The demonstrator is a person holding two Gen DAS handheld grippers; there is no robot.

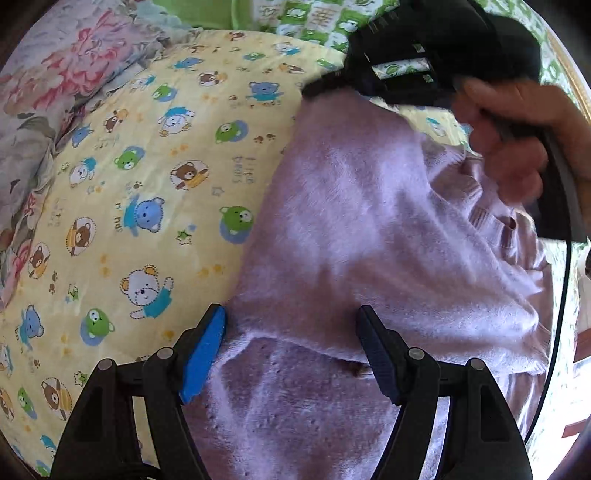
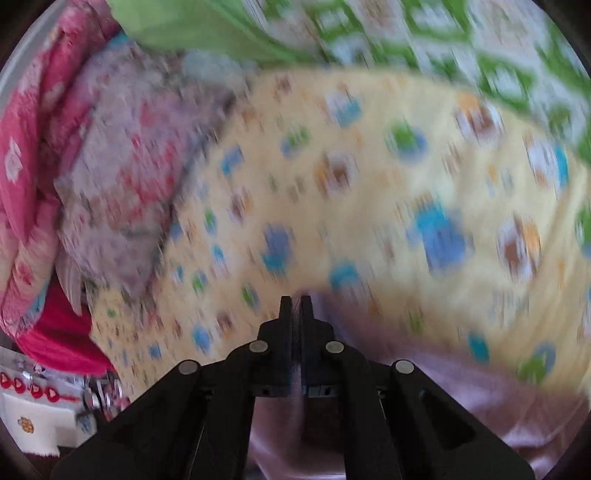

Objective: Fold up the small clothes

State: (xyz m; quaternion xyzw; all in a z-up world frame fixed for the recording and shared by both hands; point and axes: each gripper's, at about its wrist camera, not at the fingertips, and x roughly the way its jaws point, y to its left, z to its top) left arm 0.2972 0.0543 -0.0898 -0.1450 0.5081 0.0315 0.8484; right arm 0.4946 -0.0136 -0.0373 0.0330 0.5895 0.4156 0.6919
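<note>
A small lilac knit garment (image 1: 369,229) lies on a yellow bear-print sheet (image 1: 147,166), partly folded over itself. My left gripper (image 1: 291,317) is open, its fingers wide apart over the garment's near edge, one fingertip (image 1: 212,332) padded in blue. My right gripper (image 1: 321,86) shows in the left wrist view at the garment's far end, held by a hand (image 1: 517,129). In the blurred right wrist view the right gripper (image 2: 295,301) has its jaws together, with lilac cloth (image 2: 424,369) below it; whether cloth is pinched I cannot tell.
A floral blanket (image 1: 55,92) is heaped at the left, also in the right wrist view (image 2: 122,177). A green patterned cloth (image 1: 314,18) lies at the far side. A pink quilt (image 2: 22,166) is at the far left. A cable (image 1: 561,314) hangs at the right.
</note>
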